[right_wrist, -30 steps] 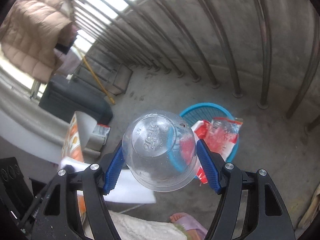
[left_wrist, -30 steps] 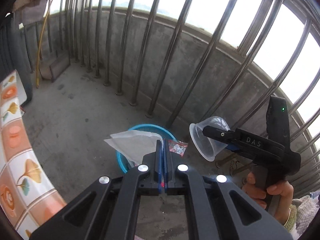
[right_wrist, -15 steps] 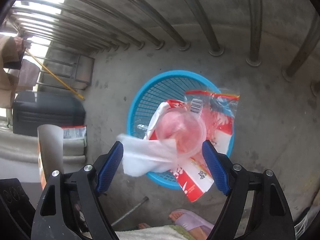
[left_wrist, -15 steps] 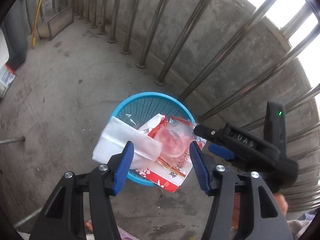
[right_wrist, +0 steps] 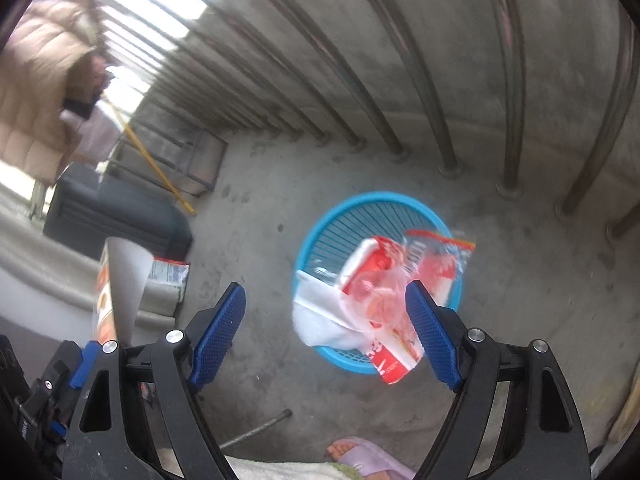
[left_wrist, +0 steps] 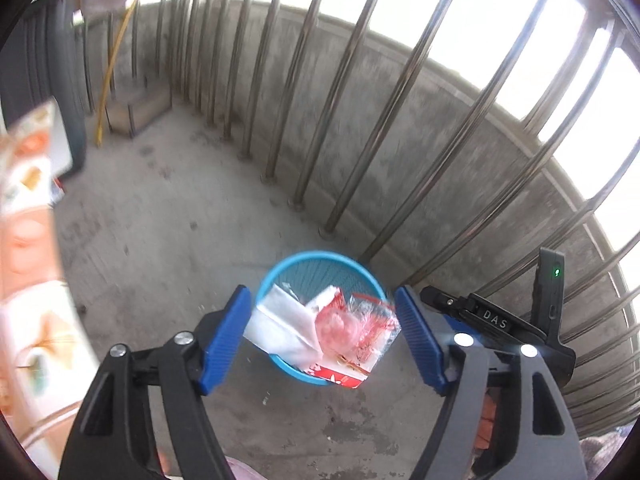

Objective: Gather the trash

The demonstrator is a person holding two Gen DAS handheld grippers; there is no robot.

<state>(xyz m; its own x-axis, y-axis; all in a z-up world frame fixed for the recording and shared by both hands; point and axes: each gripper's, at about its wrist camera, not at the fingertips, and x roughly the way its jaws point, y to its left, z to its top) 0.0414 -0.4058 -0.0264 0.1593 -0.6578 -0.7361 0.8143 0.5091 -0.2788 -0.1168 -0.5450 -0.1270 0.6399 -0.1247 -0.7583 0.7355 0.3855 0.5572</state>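
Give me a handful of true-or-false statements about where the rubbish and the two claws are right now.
1. The round blue plastic mesh basket stands on the concrete floor near the metal railing bars. True.
2. The clear plastic cup is gripped in the right claw. False: that claw is open and empty; the cup lies on the basket's pile.
3. The white paper tissue lies in the basket. True.
4. The left claw is shut on the tissue. False: it is open, holding nothing.
5. The red-and-white plastic wrapper hangs over the basket's rim. True.
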